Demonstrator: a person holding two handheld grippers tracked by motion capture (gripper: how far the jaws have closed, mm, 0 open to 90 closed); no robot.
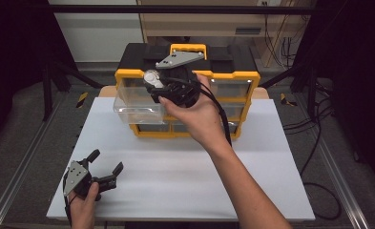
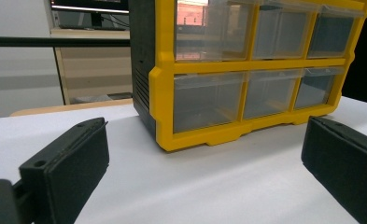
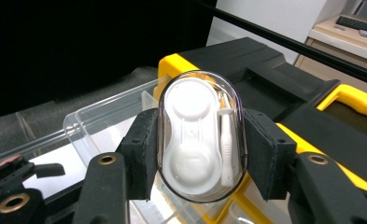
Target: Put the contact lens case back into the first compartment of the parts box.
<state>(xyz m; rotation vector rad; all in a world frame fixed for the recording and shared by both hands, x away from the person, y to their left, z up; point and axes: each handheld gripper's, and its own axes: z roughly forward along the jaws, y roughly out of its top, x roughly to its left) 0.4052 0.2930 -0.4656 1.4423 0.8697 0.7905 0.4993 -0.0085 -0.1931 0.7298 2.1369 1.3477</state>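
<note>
My right gripper (image 1: 154,87) (image 3: 201,156) is shut on a clear oval case (image 1: 151,77) (image 3: 190,135) with a white lens holder and a small white stick inside. It holds the case over a clear drawer (image 1: 135,106) (image 3: 90,123) that is pulled out from the upper left of a yellow and black organizer (image 1: 244,77) (image 3: 265,79). At the near left corner of the table, my left gripper (image 1: 107,160) (image 2: 204,158) stands open with nothing between its jaws. It faces the organizer's (image 2: 165,107) front, where the clear drawers seen in the left gripper view are pushed in.
The organizer stands at the back of a white board (image 1: 175,176) (image 2: 195,186) that covers the table. A black cable (image 1: 223,126) trails from the right gripper along the forearm. Dark metal frame rails (image 1: 13,176) run along both sides.
</note>
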